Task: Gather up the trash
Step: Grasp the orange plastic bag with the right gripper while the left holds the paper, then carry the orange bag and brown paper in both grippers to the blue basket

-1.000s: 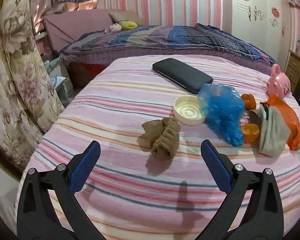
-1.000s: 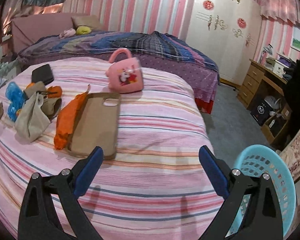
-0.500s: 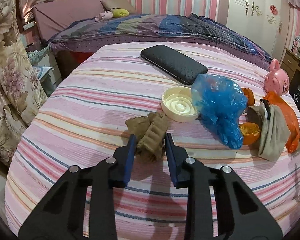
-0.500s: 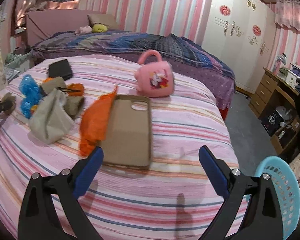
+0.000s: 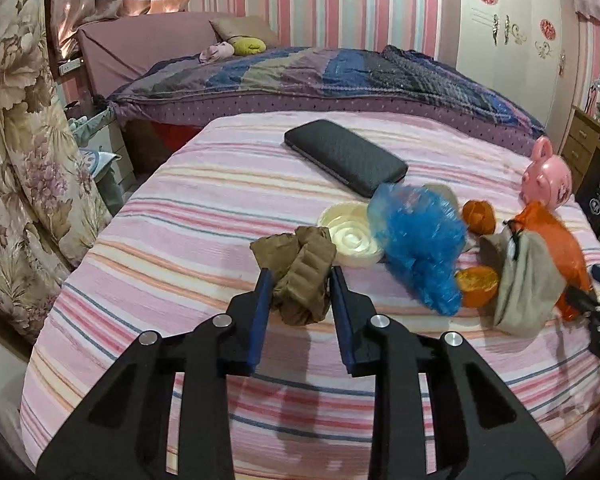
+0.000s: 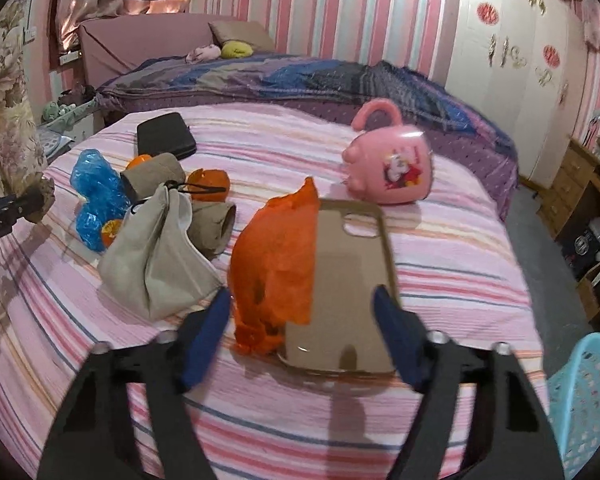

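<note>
A: Our left gripper has its two blue pads pressed against the crumpled brown wad on the striped bed, so we are grasping it. To do this well we'd lift straight up before swinging away, since the cream lid sits just beside the wad, perhaps touching it, and a sideways drag could take it along.

B: Agreed. And our right gripper?

A: Its jaws are spread wide and hold nothing, straddling the orange plastic bag and the tan phone case. The bag looks like the trash; the case probably isn't. It overlaps the case's left edge, so we should pinch only the bag's near end.

B: Where does it all go?

A: Likely the light blue basket at the bed's right edge, low in the right view.

B: What else lies around?

A: A blue plastic bag, orange peel, a grey pouch, the black case and the pink mug. The right view is blurred, so we can't tell whether the pad touches the bag.
</note>
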The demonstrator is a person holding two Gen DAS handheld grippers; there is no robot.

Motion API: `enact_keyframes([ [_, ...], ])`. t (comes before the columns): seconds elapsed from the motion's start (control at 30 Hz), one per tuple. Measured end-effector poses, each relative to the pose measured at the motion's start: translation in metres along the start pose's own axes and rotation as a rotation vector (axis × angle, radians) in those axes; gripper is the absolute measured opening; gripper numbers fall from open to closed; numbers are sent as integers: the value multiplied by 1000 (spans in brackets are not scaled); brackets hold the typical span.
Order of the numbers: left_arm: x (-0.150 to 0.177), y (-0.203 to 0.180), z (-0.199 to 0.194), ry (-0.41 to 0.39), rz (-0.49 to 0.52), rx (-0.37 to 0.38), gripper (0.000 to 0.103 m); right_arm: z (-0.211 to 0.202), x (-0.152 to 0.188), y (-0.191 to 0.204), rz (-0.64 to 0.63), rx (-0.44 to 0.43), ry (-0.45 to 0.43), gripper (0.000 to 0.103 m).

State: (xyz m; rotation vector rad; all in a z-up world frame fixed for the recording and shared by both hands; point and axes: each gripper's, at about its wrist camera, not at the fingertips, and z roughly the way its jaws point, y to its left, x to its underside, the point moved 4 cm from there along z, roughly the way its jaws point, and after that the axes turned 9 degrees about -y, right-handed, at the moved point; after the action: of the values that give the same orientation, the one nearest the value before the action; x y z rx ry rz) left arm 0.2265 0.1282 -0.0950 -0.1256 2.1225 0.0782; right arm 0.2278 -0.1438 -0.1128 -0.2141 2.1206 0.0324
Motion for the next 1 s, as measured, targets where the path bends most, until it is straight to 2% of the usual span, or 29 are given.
enact_keyframes([
  [0.07,-3,-3,-2,-11,-5,6,28,4,0,3,6,-30,3,53],
  [0.13,-4,-5,-1,-13,-2,6,28,5,0,6,0,-55,-2,30],
  [0.33,-4,-9,-3,-15,11,3,28,-6,-4,9,-13,-74,-64,13],
  [0.6,-8,-10,-14,-41,-1,2,28,-32,-11,-6,-14,-69,-133,11],
  [1.0,-7,-35,-33,-63,25,17,28,-57,3,-51,14,-43,-120,12],
])
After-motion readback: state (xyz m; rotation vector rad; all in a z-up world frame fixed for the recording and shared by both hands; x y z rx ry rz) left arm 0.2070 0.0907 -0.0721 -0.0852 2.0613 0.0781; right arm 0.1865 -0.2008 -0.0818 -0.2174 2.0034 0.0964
